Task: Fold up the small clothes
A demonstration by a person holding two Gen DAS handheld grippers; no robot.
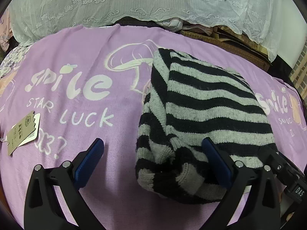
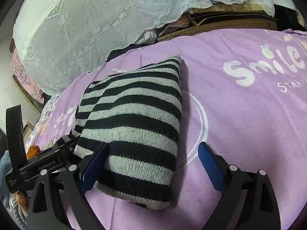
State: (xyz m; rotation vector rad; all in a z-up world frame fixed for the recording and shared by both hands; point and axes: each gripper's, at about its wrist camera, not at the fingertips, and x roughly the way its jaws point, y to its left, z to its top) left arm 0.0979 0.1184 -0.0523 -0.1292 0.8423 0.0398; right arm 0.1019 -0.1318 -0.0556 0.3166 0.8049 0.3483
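Observation:
A folded black-and-grey striped knit sweater (image 1: 207, 103) (image 2: 134, 118) lies on a purple printed sheet (image 1: 76, 67) (image 2: 239, 124). My left gripper (image 1: 153, 149) stands open over its near left corner, where a cuffed sleeve end bulges between the blue pads; the right pad lies over the knit, the left over bare sheet. My right gripper (image 2: 153, 149) is open wide across the sweater's near right corner, its left pad over the stripes and its right pad over the sheet. Each view catches the other gripper's black body at its edge.
A cardboard hang tag (image 1: 23, 132) lies on the sheet at the left. A white lace cover (image 1: 134, 3) (image 2: 76, 28) drapes over a pile behind the sheet. A brown woven mat with cardboard (image 1: 230, 44) (image 2: 220, 25) sits at the back right.

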